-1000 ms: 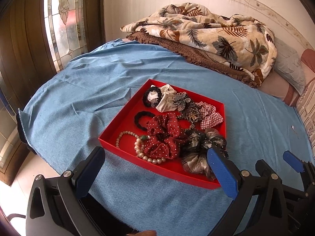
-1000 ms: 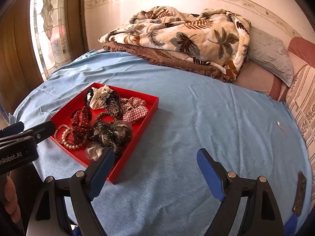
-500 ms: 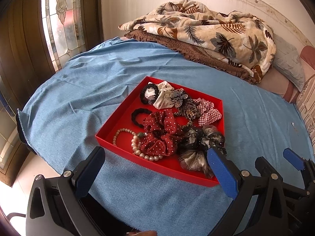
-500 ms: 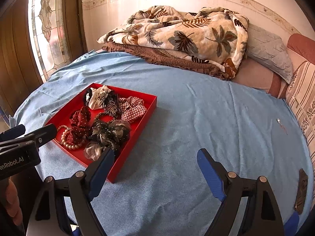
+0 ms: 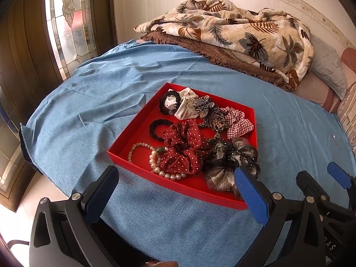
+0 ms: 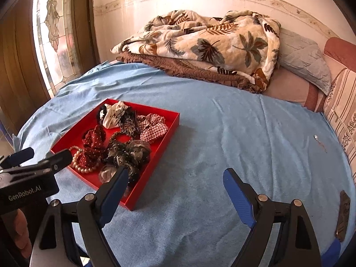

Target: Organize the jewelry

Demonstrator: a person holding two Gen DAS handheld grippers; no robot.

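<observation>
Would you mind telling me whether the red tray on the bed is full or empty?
Fairly full: the red tray holds scrunchies, black hair ties and a pearl bracelet, with bare red floor only along its left side.

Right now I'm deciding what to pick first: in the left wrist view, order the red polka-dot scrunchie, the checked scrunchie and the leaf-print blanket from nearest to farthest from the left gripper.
1. Red polka-dot scrunchie, at the red tray's near middle, closest to the left gripper.
2. Checked scrunchie, toward the tray's far right corner.
3. Leaf-print blanket, heaped by the wall.
</observation>
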